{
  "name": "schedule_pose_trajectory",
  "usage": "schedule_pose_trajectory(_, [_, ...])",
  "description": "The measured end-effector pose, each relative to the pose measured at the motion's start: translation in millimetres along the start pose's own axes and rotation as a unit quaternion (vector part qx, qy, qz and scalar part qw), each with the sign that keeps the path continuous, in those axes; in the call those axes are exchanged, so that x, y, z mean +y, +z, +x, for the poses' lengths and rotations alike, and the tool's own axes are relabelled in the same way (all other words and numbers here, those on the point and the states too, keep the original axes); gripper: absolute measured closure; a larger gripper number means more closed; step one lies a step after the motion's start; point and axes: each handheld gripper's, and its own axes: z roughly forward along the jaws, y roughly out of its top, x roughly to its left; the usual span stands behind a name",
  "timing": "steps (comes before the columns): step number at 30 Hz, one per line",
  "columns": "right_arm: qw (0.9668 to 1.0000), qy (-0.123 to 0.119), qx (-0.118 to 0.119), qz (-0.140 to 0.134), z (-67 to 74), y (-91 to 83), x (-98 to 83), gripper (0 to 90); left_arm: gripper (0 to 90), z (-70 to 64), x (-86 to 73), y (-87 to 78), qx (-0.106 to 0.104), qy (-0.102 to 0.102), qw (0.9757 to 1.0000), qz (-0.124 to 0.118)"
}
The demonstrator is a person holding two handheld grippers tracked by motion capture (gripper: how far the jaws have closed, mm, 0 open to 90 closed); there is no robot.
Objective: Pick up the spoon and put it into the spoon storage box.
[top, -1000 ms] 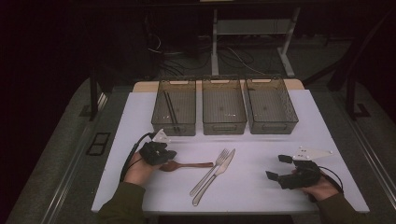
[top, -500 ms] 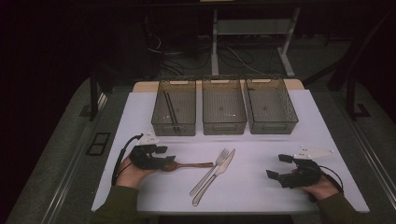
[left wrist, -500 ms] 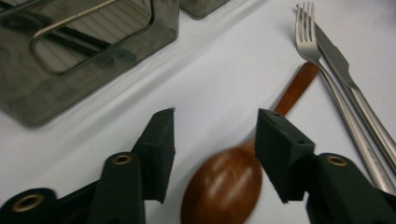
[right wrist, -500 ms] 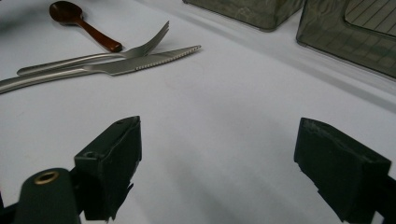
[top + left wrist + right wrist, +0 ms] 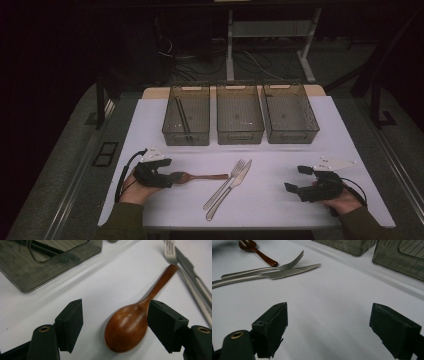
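Since a second ago, the left gripper (image 5: 172, 178) has slid right along the worktop (image 5: 280, 155) to the wooden spoon (image 5: 130, 325), and its jaws have just been opening; they now stand apart around the bowl, one pad touching its edge, the other clear of it. The spoon lies at the near left, handle pointing right toward the fork (image 5: 225, 184) and knife (image 5: 233, 188). To grasp well, centre the jaws on the neck, where the spoon is narrower, keep low, and close squarely. The right gripper (image 5: 299, 181) rests at the near right, jaws released and empty. Three bins (image 5: 240, 137) wait at the far side.
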Motion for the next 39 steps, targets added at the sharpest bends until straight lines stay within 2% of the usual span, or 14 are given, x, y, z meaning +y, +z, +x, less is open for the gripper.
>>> schedule_pose_trajectory(3, [1.0000, 0.000, 0.000, 0.000, -0.4, -0.3, -0.1, 15.4, 28.9, 2.0, -0.2, 3.6, -0.005, -0.008, 1.0000, 0.000])
schedule_pose_trajectory(5, [1.0000, -0.001, 0.000, -0.001, -0.2, -0.8, -0.2, 15.4, 28.9, 2.2, -1.0, 4.2, -0.009, -0.004, 0.9999, 0.013])
schedule_pose_trajectory(8, [1.0000, -0.002, 0.000, -0.002, 0.2, -1.0, -0.2, 15.4, 29.5, 0.4, -2.3, 5.9, -0.013, -0.005, 0.9998, 0.017])
schedule_pose_trajectory(21, [1.0000, -0.002, -0.001, 0.000, -0.6, -0.9, -0.3, 15.4, 33.0, -2.6, -3.5, 11.0, -0.024, 0.013, 0.9983, 0.051])
schedule_pose_trajectory(23, [1.0000, -0.002, -0.001, -0.001, -0.6, -1.0, -0.3, 15.4, 34.1, -2.8, -3.7, 11.7, -0.026, 0.022, 0.9980, 0.053])
schedule_pose_trajectory(24, [1.0000, -0.002, -0.002, -0.001, -0.6, -1.0, -0.4, 15.4, 34.8, -4.1, -3.9, 11.5, -0.026, 0.018, 0.9980, 0.055])
schedule_pose_trajectory(31, [1.0000, -0.001, -0.002, -0.001, -1.1, -1.3, -0.5, 15.4, 39.3, -5.3, -4.5, 12.0, -0.034, 0.025, 0.9973, 0.060])
schedule_pose_trajectory(34, [1.0000, -0.001, -0.003, -0.001, -1.2, -1.4, -0.5, 15.4, 42.4, -6.1, -4.6, 12.1, -0.041, 0.036, 0.9966, 0.062])
schedule_pose_trajectory(36, [1.0000, 0.000, -0.003, -0.001, -1.2, -1.6, -0.4, 15.4, 44.8, -7.8, -4.9, 11.7, -0.045, 0.033, 0.9966, 0.062])
schedule_pose_trajectory(39, [1.0000, -0.001, -0.003, -0.003, -1.2, -1.9, -0.4, 15.4, 49.8, -7.7, -4.9, 11.0, -0.055, 0.045, 0.9955, 0.063])
